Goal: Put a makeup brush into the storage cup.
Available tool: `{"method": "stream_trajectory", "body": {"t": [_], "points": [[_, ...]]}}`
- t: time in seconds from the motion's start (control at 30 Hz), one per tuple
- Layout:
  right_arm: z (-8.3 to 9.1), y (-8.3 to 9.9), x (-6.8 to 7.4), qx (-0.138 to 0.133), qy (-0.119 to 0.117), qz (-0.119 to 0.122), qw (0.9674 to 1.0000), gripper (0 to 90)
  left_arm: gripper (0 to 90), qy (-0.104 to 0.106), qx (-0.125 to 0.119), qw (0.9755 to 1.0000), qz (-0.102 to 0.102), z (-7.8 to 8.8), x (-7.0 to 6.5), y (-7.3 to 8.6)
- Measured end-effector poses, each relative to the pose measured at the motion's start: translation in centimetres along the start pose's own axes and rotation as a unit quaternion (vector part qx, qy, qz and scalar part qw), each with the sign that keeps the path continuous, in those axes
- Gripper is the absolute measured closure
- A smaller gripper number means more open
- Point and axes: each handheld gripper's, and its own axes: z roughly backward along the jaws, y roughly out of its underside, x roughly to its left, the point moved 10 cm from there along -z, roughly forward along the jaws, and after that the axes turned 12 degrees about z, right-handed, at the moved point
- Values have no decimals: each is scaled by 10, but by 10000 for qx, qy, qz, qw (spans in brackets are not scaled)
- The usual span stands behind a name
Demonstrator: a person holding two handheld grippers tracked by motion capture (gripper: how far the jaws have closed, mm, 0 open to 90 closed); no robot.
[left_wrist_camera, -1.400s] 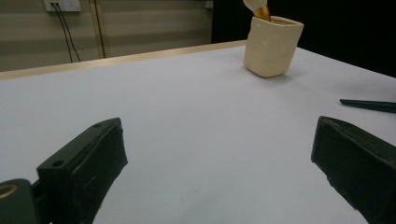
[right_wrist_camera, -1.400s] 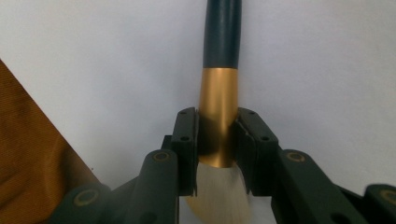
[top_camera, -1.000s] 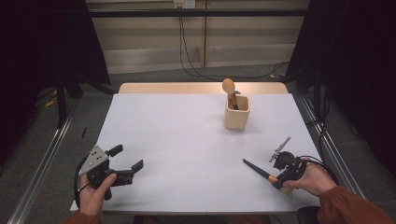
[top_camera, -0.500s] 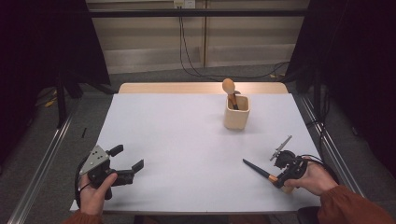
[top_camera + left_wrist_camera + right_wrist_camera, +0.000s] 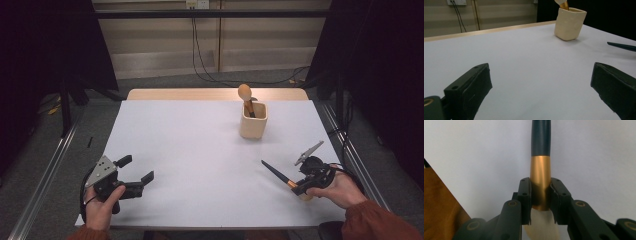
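Gold-coloured metal on the brush [image 5: 540, 182] is pinched by the right gripper [image 5: 306, 183] near the table's [image 5: 200, 150] right edge, probably for carrying it to the cup [image 5: 253, 120], while the left gripper [image 5: 132, 175] is rested, spread wide and empty.

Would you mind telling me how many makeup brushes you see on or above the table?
2. One brush is clamped in the right gripper near the table's right edge; the other brush stands in the cream cup. More may be hidden inside.
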Motion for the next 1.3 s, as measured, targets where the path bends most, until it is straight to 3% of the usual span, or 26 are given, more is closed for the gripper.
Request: {"method": "stream_trajectory", "body": {"t": [0.27,0.6,0.93,1.07,1.13,1.23,1.3], "points": [[8,-14,-5,-667,118,-135,9976,722,30,-11,14,10000,-6,1,1,0],[7,-24,-9,-1402,244,-215,9896,722,30,-17,0,10000,-33,1,1,-1],[15,-36,-15,-2204,479,-332,9737,722,30,-21,-39,10000,8,2,2,-3],[19,-43,-18,-2611,564,-349,9630,722,30,-9,-68,10000,-17,3,3,-5],[21,-46,-20,-2736,581,-352,9594,722,30,-11,-50,10000,-45,3,3,-5],[25,-51,-22,-2998,605,-387,9513,722,28,34,-47,10000,-28,3,1,-6],[28,-55,-21,-3237,545,-380,9438,722,27,31,-41,10000,-60,3,1,-7]]}}
